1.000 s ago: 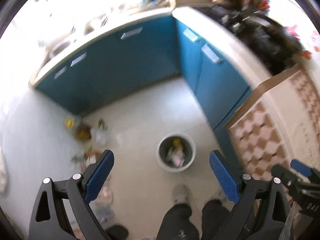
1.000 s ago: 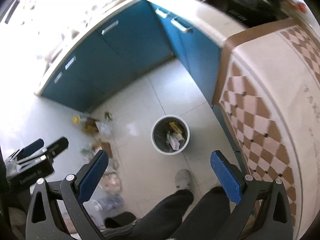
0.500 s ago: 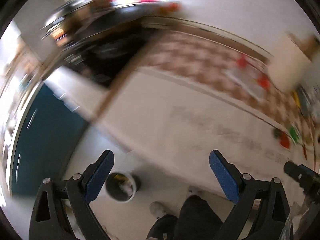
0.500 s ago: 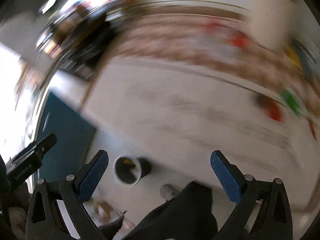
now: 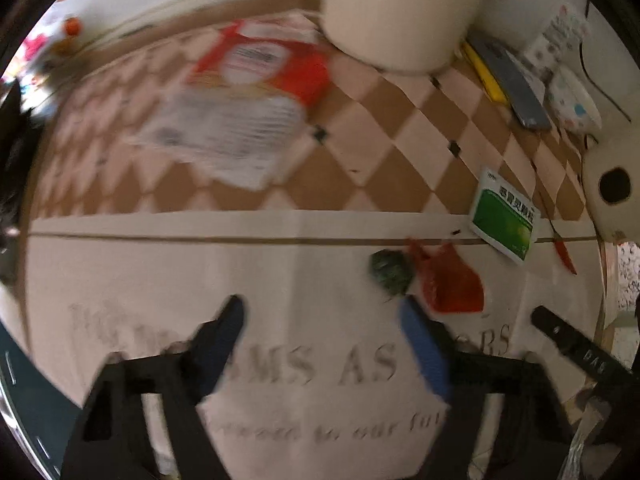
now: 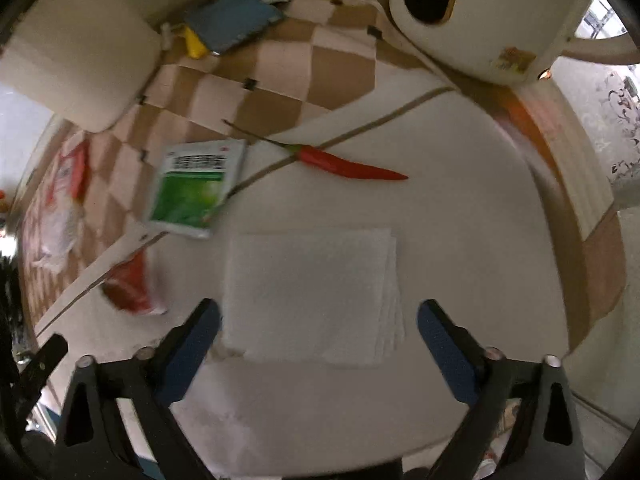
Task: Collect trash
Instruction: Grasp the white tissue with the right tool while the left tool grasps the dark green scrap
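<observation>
Both grippers hang open and empty over a table with a checkered cloth. My left gripper [image 5: 322, 320] is just short of a dark green crumpled wad [image 5: 390, 272] and a red plastic wrapper [image 5: 450, 280], which also shows in the right wrist view [image 6: 130, 288]. A green and white sachet [image 5: 504, 220] lies beyond them and also shows in the right wrist view [image 6: 196, 188]. My right gripper [image 6: 318, 326] straddles the near edge of a stack of white napkins [image 6: 312, 292]. A red chili [image 6: 344, 166] lies beyond the napkins.
A red and white packet [image 5: 260, 68] and a printed plastic bag [image 5: 224, 136] lie at the far left. A cream container [image 5: 400, 12], a grey notebook [image 5: 512, 84], a spotted bowl [image 5: 572, 100] and a white appliance [image 6: 480, 12] stand at the back.
Both grippers have swung up from the floor, the bin and the floor litter to the tabletop. They stay open and empty. The view is still slightly blurred.
</observation>
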`<state>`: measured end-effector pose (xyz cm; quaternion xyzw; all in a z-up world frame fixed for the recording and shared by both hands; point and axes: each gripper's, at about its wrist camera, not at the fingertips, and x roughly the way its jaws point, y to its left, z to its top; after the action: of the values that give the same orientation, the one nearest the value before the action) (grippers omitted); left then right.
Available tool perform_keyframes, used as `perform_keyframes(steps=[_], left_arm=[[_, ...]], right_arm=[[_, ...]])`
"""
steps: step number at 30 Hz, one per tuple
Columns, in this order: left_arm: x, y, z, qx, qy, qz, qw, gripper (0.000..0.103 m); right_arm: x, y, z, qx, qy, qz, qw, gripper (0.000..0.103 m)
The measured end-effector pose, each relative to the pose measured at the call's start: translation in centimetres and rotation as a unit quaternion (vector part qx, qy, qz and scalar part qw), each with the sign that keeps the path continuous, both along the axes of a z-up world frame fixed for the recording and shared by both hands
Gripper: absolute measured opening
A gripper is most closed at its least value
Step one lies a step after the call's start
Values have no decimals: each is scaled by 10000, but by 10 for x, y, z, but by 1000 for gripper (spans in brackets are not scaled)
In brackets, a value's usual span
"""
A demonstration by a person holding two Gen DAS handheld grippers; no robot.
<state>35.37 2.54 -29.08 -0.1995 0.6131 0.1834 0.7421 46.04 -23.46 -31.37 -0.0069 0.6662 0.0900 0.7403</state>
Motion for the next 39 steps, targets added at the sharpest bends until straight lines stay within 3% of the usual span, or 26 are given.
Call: perform_keyframes(steps=[3,6,8,11,13,15,17,23,29,39], left_arm=[[17,-2,-13,-155,2,-156,9998,57],[27,-7,-19,-257,-3,-324,9991,55],[31,-11,-20,-315,-42,-428,9986,31],[37,-18,-19,-351,-105,-587,9976,16],[39,-24,-17,-279,-113,-635,9975,14],[39,-24,-13,-160,-131,-633,9978,13],[42,-22,-11,-20,-131,-599,9981,13],[27,-13,17,486,-287,-360,9978,13],[6,6,49,872,-567,-25,9946,13],[-56,38,89,1557,-962,626,9811,13]], right_arm=[[2,5,-7,-39,-143,106,9998,72],[1,11,-6,-151,-228,297,9992,68],[1,13,-5,-221,-293,393,9986,63],[1,16,-5,-320,-353,480,9977,55],[1,19,-4,-367,-416,522,9971,46],[1,21,-2,-363,-467,578,9966,22],[0,34,-1,-316,-448,617,9966,11],[2,48,7,-210,-467,645,9966,8],[1,48,38,-56,-660,721,9952,7],[-12,84,94,415,-1110,1203,9856,7]])
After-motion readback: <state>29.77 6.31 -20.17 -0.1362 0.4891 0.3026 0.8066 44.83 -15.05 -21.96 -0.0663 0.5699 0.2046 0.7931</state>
